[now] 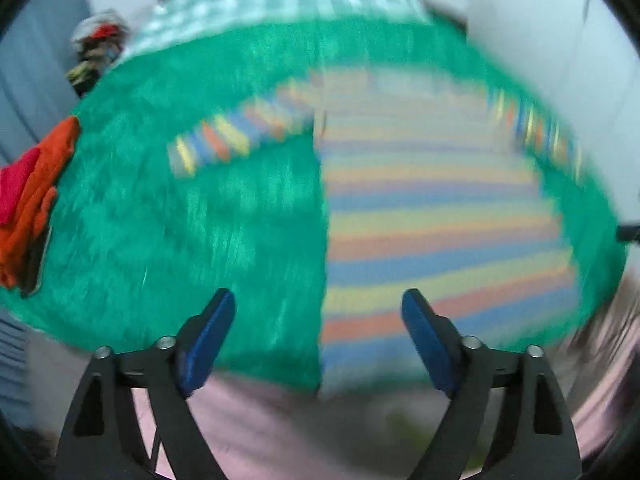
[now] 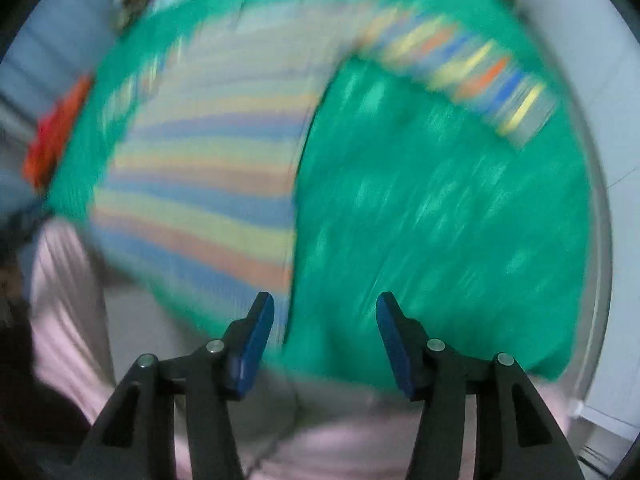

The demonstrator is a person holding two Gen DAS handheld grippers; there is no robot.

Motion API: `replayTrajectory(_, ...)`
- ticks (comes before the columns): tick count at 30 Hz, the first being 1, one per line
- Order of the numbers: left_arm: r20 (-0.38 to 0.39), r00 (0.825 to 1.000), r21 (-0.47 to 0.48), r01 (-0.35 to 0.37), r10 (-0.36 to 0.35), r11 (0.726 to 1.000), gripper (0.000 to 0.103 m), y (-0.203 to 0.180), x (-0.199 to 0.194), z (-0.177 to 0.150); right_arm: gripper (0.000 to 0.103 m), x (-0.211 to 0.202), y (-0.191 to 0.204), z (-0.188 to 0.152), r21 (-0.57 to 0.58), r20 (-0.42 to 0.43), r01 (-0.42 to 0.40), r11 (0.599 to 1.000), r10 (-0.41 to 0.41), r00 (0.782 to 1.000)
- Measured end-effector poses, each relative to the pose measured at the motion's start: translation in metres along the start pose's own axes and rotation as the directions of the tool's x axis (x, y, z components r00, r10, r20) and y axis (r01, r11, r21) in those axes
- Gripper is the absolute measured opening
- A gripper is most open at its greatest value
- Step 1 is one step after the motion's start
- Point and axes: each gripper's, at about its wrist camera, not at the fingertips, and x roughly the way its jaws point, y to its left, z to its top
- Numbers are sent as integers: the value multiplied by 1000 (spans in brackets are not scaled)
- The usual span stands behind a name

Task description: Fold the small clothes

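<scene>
Left wrist view: left claw (image 1: 318,312) gaping, nothing between blue pads. Striped top (image 1: 440,216) spread flat on green blanket (image 1: 160,208), ahead and right of claw; one sleeve stretches ahead-left. Orange-red clothes (image 1: 28,200) far left. Claw pitched steeply down. Risk: heavy blur, pinch may miss hem or catch blanket pile.

Right wrist view: right claw (image 2: 325,316) parted, empty, pointing down. Striped top ahead-left, sleeve ahead-right. Risk: uneven grabs skew fold.
</scene>
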Motion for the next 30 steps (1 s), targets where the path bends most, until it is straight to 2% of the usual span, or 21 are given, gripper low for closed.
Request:
replayTrajectory(2, 103, 994, -46, 51, -46, 998, 92, -6, -3, 19, 53, -34, -25, 30, 86, 169, -38, 996, 23, 985)
replayTrajectory(3, 135, 989, -48, 70, -63, 996, 92, -12, 0, 27, 55, -50, -38, 45, 138, 252, -77, 987, 40, 967)
replayTrajectory(4, 154, 986, -52, 74, -66, 996, 92, -9, 6, 34, 61, -58, -48, 63, 183, 317, -116, 976, 54, 947)
replayTrajectory(7, 167, 984, -59, 65, -54, 996, 92, -22, 24, 47, 65, -64, -88, 106, 314, 447, -235, 920, 75, 891)
replayTrajectory(8, 148, 988, -65, 53, -43, 996, 92, -27, 27, 47, 65, -57, -107, 114, 363, 459, -269, 892, 80, 885)
replayTrajectory(10, 118, 992, -83, 52, -42, 995, 92, -29, 32, 41, 65, -34, -134, 125, 472, 440, -306, 827, 80, 894)
replayTrajectory(12, 112, 993, -101, 56, -44, 993, 92, -26, 29, 29, 64, -8, -165, 116, 571, 402, -323, 755, 86, 912)
replayTrajectory(15, 72, 997, -130, 32, -22, 991, 92, -14, 35, 12, 64, 30, -194, 103, 662, 345, -309, 683, 87, 934)
replayTrajectory(18, 20, 1000, -170, -5, 9, 985, 92, 2, 47, -1, 62, 51, -215, 96, 698, 326, -295, 653, 78, 942)
replayTrajectory(23, -7, 999, -230, -45, 44, 972, 92, 16, 63, -16, 55, 71, -228, 99, 693, 377, -344, 634, 88, 922)
replayTrajectory(26, -22, 998, -252, -59, 55, 966, 92, 22, 73, -24, 44, 85, -229, 104, 697, 370, -336, 634, 84, 925)
replayTrajectory(27, -28, 998, -262, -61, 56, 963, 92, 24, 76, -27, 29, 89, -228, 106, 699, 364, -332, 634, 84, 928)
replayTrajectory(28, -35, 998, -268, -68, 61, 961, 92, 26, 79, -29, 3, 89, -230, 105, 699, 361, -334, 633, 91, 928)
replayTrajectory(29, -39, 997, -272, -73, 65, 959, 92, 27, 79, -31, 2, 95, -230, 106, 704, 344, -339, 624, 117, 931)
replayTrajectory(30, -41, 997, -280, -78, 69, 957, 92, 29, 80, -33, 2, 95, -230, 104, 710, 351, -338, 618, 105, 930)
